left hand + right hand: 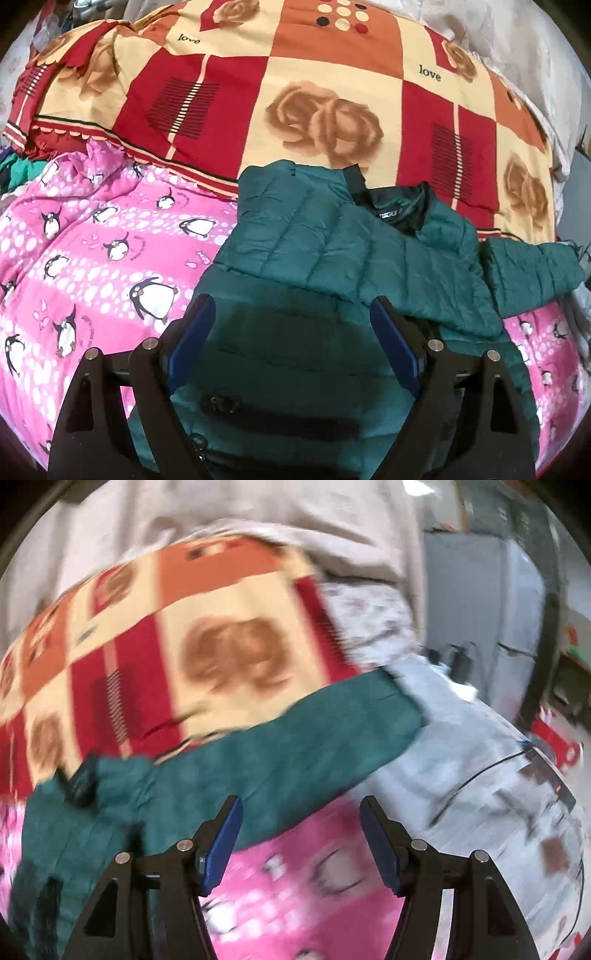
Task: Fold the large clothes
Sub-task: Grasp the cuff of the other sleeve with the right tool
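One green jacket (332, 236) lay on a pink blanket (92, 240), collar against one red quilt (295, 92). Two grippers, left (291, 314) and right (301, 812), hung wide open, holding nothing.

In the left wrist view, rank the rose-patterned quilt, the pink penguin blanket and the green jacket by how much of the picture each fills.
1. Rose-patterned quilt: largest.
2-3. Green jacket and pink penguin blanket: too close to rank; the jacket lies nearest the camera, which inflates it.
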